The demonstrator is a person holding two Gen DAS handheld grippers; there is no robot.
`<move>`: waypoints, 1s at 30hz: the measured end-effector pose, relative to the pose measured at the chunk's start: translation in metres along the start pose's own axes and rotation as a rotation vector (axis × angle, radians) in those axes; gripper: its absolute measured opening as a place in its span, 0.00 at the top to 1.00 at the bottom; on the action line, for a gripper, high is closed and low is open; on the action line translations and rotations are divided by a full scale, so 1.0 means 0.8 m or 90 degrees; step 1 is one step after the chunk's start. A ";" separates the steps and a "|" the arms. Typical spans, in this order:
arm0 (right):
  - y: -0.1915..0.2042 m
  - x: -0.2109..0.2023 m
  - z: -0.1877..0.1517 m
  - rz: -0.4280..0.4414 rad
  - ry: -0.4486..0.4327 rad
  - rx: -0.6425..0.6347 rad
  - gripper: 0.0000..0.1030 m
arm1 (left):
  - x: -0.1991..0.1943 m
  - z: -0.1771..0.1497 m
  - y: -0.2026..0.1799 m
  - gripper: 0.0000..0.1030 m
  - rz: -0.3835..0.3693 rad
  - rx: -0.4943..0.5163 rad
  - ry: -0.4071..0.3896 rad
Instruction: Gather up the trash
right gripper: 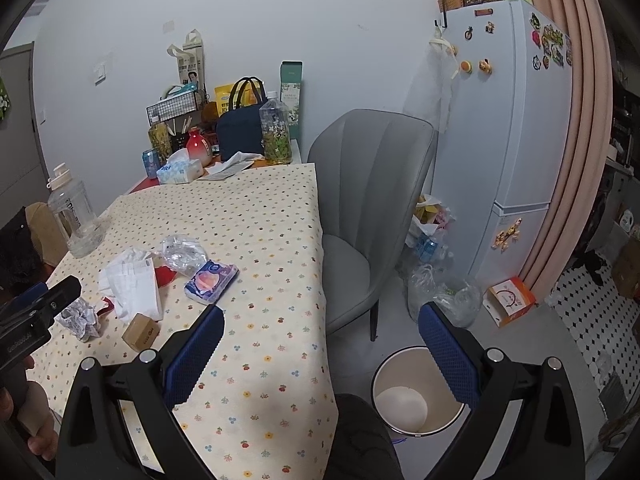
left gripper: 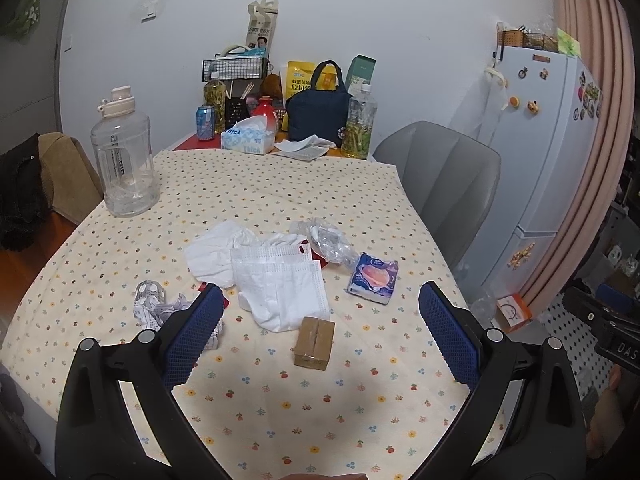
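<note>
Trash lies on the floral tablecloth (left gripper: 280, 400): white face masks and tissues (left gripper: 276, 280), a crumpled paper ball (left gripper: 154, 306), a small brown cardboard box (left gripper: 314, 343), a crushed clear plastic bottle (left gripper: 328, 242) and a purple tissue pack (left gripper: 374, 278). My left gripper (left gripper: 320, 308) is open and empty, hovering just above and in front of the box. My right gripper (right gripper: 320, 328) is open and empty over the table's right edge, above a white trash bin (right gripper: 416, 390) on the floor. The box (right gripper: 141, 331) and tissue pack (right gripper: 211, 282) also show in the right wrist view.
A large clear water jug (left gripper: 124, 156) stands at the table's left. A tissue box (left gripper: 248, 140), bottles, a can and a navy bag (left gripper: 316, 112) crowd the far end. A grey chair (right gripper: 368, 208) stands right of the table, with plastic bags (right gripper: 440, 288) and a fridge (right gripper: 508, 120) beyond.
</note>
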State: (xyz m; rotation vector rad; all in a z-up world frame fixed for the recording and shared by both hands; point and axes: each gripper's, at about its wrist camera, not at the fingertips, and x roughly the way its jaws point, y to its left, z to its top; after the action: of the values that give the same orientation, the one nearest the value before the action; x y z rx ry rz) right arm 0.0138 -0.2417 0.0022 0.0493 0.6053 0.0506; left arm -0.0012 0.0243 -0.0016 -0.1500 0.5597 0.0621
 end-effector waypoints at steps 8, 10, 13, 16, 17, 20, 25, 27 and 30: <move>0.005 0.000 0.001 0.001 -0.003 -0.004 0.07 | 0.000 -0.001 0.006 0.06 -0.004 -0.006 0.004; 0.008 0.001 0.002 0.006 -0.002 -0.007 0.07 | 0.000 -0.001 0.011 0.06 -0.003 -0.012 0.003; 0.016 0.003 0.003 0.027 0.001 -0.012 0.07 | -0.002 0.000 0.021 0.06 0.003 -0.018 0.000; 0.029 0.008 0.003 0.057 0.007 -0.020 0.07 | -0.004 0.001 0.036 0.06 0.014 -0.028 -0.004; 0.034 0.010 0.003 0.065 0.009 -0.024 0.07 | -0.005 0.001 0.041 0.06 0.017 -0.032 -0.005; 0.051 0.019 0.002 0.096 0.022 -0.033 0.08 | -0.006 0.000 0.063 0.06 0.033 -0.048 -0.004; 0.080 0.035 -0.001 0.133 0.038 -0.047 0.08 | -0.008 -0.006 0.104 0.06 0.060 -0.080 -0.001; 0.089 0.040 -0.003 0.143 0.044 -0.053 0.09 | -0.008 -0.009 0.118 0.06 0.069 -0.091 -0.002; 0.105 0.052 -0.006 0.161 0.062 -0.062 0.12 | -0.008 -0.014 0.136 0.06 0.081 -0.105 -0.001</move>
State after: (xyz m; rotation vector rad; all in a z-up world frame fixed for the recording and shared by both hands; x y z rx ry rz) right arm 0.0422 -0.1554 -0.0200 0.0283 0.6904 0.3296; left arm -0.0236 0.1297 -0.0210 -0.2742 0.5627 0.2321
